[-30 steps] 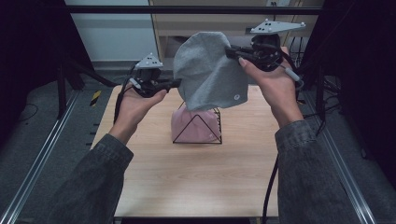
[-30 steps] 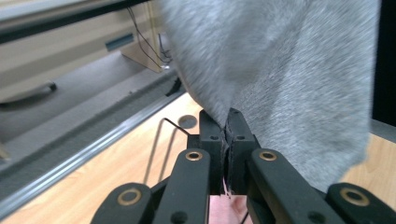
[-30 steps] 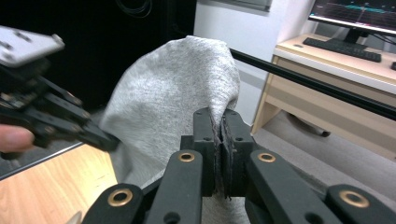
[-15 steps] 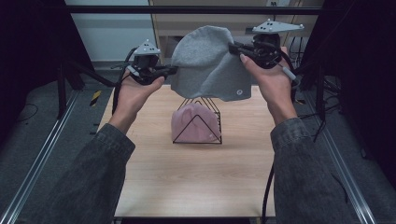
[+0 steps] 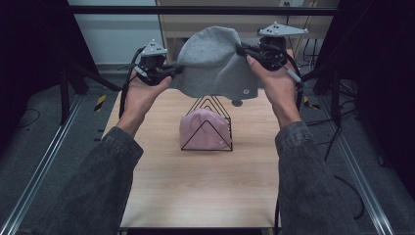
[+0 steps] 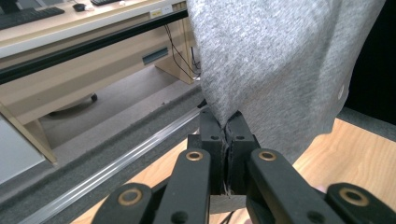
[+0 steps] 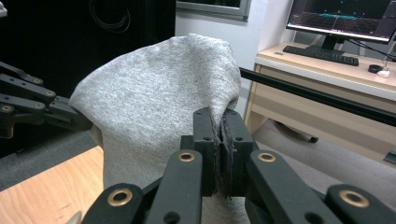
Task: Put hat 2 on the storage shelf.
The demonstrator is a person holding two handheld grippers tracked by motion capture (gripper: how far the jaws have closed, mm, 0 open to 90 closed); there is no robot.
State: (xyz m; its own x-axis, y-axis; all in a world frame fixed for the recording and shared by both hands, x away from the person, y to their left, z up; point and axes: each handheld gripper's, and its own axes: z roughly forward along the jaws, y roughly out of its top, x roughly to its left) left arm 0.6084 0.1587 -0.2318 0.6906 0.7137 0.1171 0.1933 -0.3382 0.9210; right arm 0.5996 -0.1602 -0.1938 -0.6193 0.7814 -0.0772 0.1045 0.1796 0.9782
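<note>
A grey knit beanie (image 5: 215, 63) hangs in the air above the far half of the table, stretched between both grippers. My left gripper (image 5: 172, 71) is shut on its left edge; the jaws pinch the grey fabric (image 6: 261, 70) in the left gripper view (image 6: 227, 126). My right gripper (image 5: 243, 50) is shut on its right edge, with the beanie (image 7: 154, 107) bulging beyond the closed jaws (image 7: 219, 123). Below the beanie a pink beanie (image 5: 203, 129) sits in a black wire rack (image 5: 208, 139) at the middle of the wooden table (image 5: 195, 191).
A small dark round thing (image 5: 237, 103) lies on the table behind the rack. Metal rails (image 5: 44, 161) run along both sides of the table. A desk with a monitor (image 7: 341, 18) and keyboard stands beyond the far edge.
Both grippers have risen and spread the grey beanie wider; it now hangs higher above the rack, more open between the hands.
</note>
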